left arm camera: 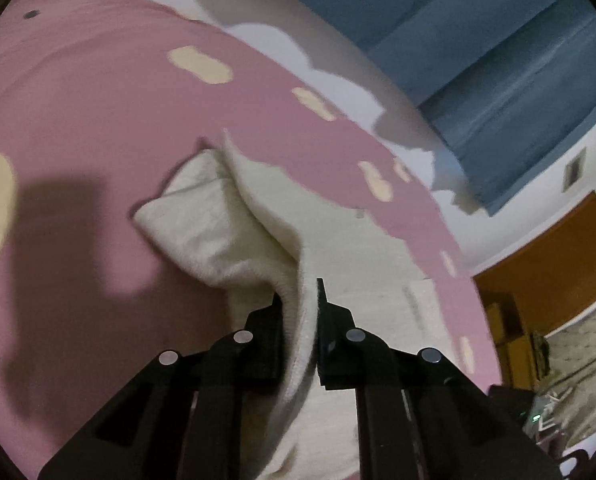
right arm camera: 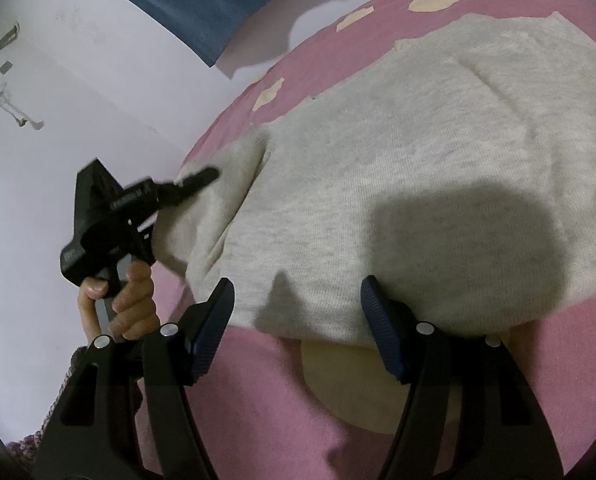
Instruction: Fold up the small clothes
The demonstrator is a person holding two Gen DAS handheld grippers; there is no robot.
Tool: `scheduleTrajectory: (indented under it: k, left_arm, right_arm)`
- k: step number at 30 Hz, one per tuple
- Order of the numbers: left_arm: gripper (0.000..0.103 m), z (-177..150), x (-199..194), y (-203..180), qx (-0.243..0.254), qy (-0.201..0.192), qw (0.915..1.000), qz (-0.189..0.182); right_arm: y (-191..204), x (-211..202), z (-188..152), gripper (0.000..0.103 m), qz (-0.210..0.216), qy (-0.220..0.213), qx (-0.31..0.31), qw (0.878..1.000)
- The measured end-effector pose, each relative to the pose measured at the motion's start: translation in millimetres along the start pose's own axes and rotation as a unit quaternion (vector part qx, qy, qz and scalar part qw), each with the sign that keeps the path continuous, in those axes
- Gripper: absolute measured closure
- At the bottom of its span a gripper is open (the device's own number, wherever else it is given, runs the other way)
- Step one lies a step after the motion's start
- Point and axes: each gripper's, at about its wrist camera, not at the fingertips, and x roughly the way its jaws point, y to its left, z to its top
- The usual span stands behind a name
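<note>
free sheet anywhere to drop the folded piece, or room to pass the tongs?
Bare pink sheet lies left of the cream garment pinched in the left tongs. In the right view, a sheet strip runs below the garment hem around the open right tongs. Crowded: the garment covers the middle; the left side meets the wall.

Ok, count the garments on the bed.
1: a light grey garment spread on the pink bedsheet, its edge pinched in the left tongs. Others may lie out of view.

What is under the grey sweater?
The sweater lies on a pink sheet with cream spots; one spot pokes out from under its near edge. The rest beneath is covered.
</note>
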Motion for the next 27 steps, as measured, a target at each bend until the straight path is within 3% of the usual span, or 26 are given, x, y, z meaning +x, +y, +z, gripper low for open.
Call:
scheduleTrajectory:
  k: [8,14,18,21,24,27]
  left_arm:
    - [0.091,8,43,-69,0.031,0.015,0.9986,-0.039]
    - [0.091,-12,99,-102,0.066,0.059,0.9959,-0.018]
    - [0.091,-31,122,-119,0.102,0.071,0.992,0.018]
    - [0.086,-35,123,-128,0.113,0.072,0.9907,0.023]
    - [0.068,-37,120,-139,0.12,0.078,0.9896,0.01]
    - [0.058,-43,112,-150,0.12,0.085,0.989,-0.013]
  right_arm:
    - [-20,-35,17,0.038,-0.026,-0.016,0.004,1.0]
    - [-46,-64,26,0.038,-0.046,-0.041,0.024,0.998]
    - [-61,-74,28,0.038,-0.042,-0.042,0.039,0.997]
    - [-63,-79,31,0.038,-0.039,-0.044,0.042,0.997]
    - [-66,-84,31,0.038,-0.036,-0.048,0.047,0.997]
    - [-68,-89,34,0.038,-0.037,-0.052,0.051,0.997]
